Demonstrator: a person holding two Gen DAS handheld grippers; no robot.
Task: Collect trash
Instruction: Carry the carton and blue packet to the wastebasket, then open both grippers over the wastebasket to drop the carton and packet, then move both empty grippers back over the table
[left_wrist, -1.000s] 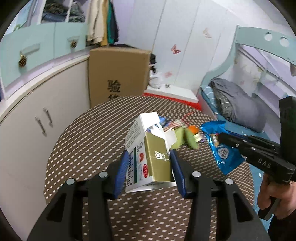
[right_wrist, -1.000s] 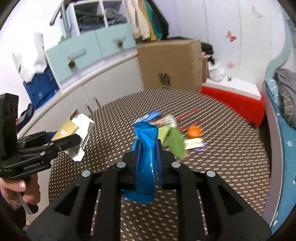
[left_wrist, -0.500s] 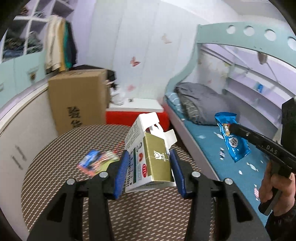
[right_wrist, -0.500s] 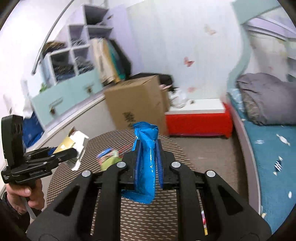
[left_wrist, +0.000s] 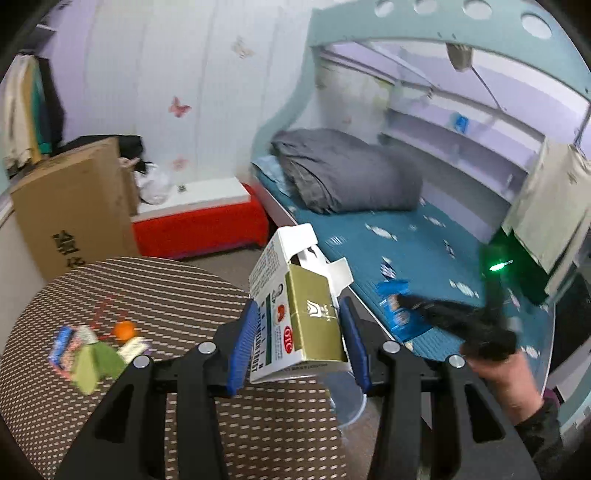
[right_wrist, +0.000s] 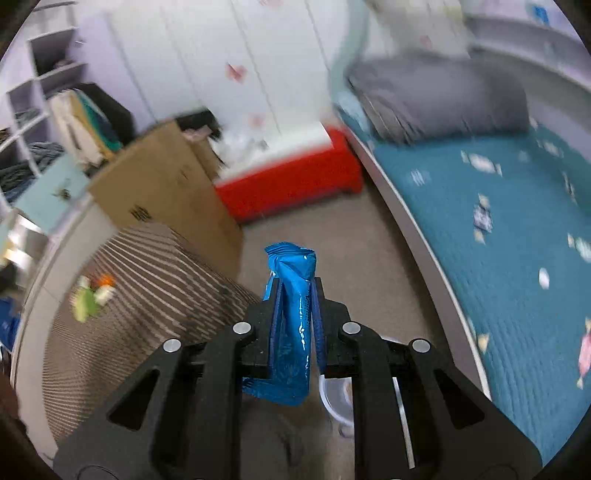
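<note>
Left hand-held gripper clamps an opened carton; right hand-held gripper pinches a blue wrapper. Round dotted counter bears scraps beside a teal bed.

Left tool clamps an open medicine box beyond the table edge.

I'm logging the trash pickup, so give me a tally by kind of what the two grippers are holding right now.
Open white-and-gold cardboard medicine box, clamped in the left gripper: 1
Crumpled blue plastic snack wrapper, clamped in the right gripper: 1
Total held: 2
</note>
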